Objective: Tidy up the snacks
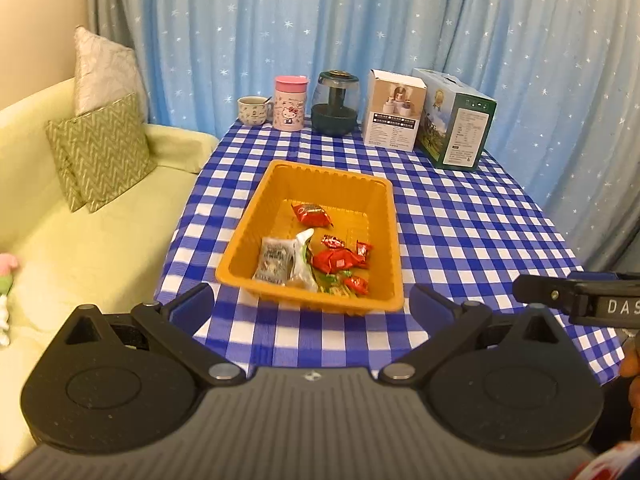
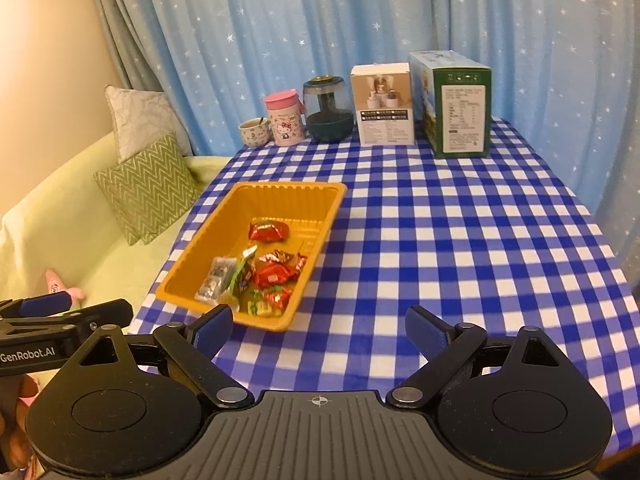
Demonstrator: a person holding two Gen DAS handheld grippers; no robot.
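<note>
An orange plastic tray (image 1: 280, 184) stands on the blue checked table near its left front; it also shows in the right wrist view (image 2: 280, 194). In it lie several red-wrapped snacks (image 1: 335, 260), a grey packet (image 1: 273, 259) and a white and green wrapper (image 1: 301, 256). My left gripper (image 1: 312, 306) is open and empty, just in front of the tray's near rim. My right gripper (image 2: 320, 330) is open and empty, over the table to the right of the tray's near corner.
At the table's far edge stand a small cup (image 1: 253, 110), a pink Hello Kitty mug (image 1: 289, 103), a dark glass pot (image 1: 335, 103), a white box (image 1: 394, 109) and a green box (image 1: 456, 120). A pale sofa with cushions (image 1: 100, 152) lies left.
</note>
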